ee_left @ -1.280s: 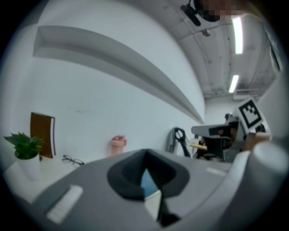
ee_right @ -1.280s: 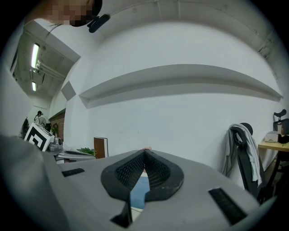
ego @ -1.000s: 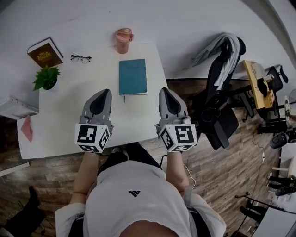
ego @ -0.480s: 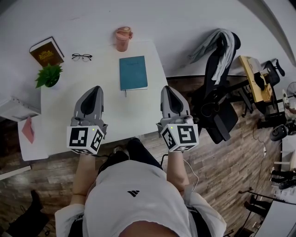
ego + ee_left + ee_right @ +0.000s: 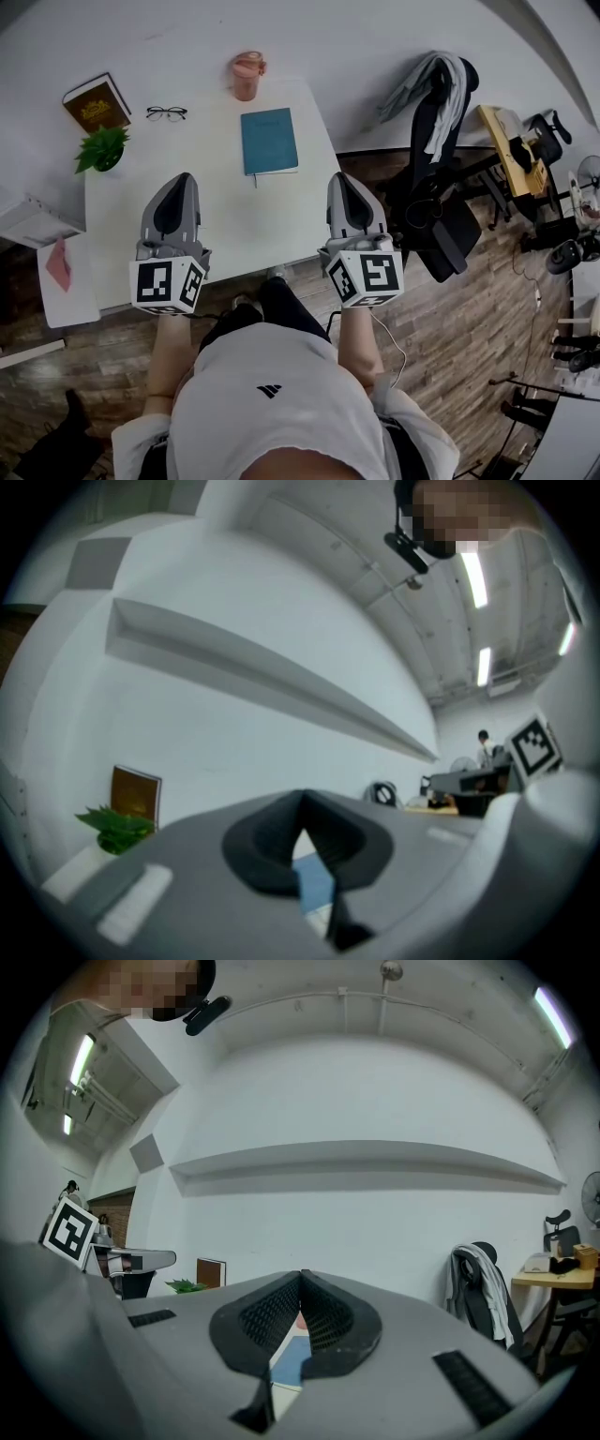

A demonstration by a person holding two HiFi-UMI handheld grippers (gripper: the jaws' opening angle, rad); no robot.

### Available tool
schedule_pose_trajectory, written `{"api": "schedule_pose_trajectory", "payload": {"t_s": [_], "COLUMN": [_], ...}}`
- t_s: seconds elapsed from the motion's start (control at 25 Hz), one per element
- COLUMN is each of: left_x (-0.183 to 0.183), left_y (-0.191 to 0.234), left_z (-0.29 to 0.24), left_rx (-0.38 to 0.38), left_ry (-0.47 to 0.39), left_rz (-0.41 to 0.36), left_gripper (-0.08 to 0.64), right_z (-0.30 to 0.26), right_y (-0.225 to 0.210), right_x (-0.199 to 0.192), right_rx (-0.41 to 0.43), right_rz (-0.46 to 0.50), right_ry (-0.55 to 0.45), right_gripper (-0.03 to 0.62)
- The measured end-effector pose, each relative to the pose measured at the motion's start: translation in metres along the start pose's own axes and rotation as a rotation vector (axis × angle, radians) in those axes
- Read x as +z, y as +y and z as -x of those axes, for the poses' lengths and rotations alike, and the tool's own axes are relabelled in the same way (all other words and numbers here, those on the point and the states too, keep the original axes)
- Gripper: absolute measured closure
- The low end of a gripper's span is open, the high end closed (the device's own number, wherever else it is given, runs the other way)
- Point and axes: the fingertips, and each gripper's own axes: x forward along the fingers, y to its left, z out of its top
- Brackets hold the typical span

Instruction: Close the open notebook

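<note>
The teal notebook lies closed and flat on the white table, a thin strap hanging from its near edge. My left gripper hovers over the table's near left part, shut with nothing in it. My right gripper is at the table's right edge, also shut and empty. Both point away from me and stay well short of the notebook, one to each side. In the left gripper view the jaws meet at the tip, with the notebook showing blue below them. The right gripper view shows the same, notebook.
Along the far side stand a pink cup, glasses, a brown book and a small green plant. An office chair draped with clothing stands to the right. A low white shelf with a pink item sits left.
Both grippers have drawn back from the notebook toward the table's near edge and risen slightly. The left one also shifted left. The notebook stayed closed and still.
</note>
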Motion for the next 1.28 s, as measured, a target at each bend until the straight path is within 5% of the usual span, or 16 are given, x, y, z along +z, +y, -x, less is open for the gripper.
{"api": "schedule_pose_trajectory", "payload": {"t_s": [1.28], "left_x": [-0.002], "left_y": [0.020], "left_z": [0.006], "left_rx": [-0.001], "left_ry": [-0.013], "left_rz": [-0.019], "left_gripper": [0.551], "right_z": [0.001], "right_y": [0.019], "right_x": [0.008], "right_rx": [-0.049], "right_rz": [0.043], "right_ry": [-0.013], "right_gripper": [0.598]}}
